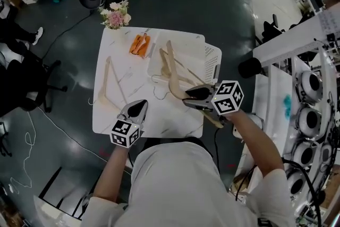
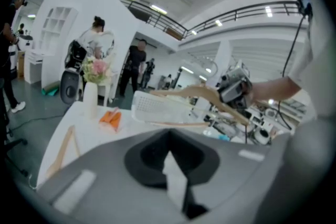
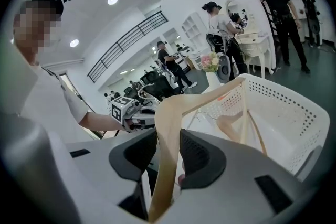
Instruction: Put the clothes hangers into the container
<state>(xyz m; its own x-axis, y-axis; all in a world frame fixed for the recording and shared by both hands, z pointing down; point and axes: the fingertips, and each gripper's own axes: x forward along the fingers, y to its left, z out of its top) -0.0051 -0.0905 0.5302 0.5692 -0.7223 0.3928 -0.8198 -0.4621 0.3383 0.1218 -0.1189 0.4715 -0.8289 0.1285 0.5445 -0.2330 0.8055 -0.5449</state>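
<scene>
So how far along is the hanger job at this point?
Done: a first hanger lies in the white container. In hand: the right tool grips a second hanger, its far end at the container's rim. Left: a third hanger lies on the table.

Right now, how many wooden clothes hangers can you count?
3: one hanger in the right gripper, a second inside the container, a third on the table. The container may hide more.

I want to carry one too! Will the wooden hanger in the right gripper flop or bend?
Probably not: the hanger holds its curved shape sticking out from the right gripper, so it looks stiff. It seems light, held by one arm. Being long, it might swing or snag on the basket rim.
</scene>
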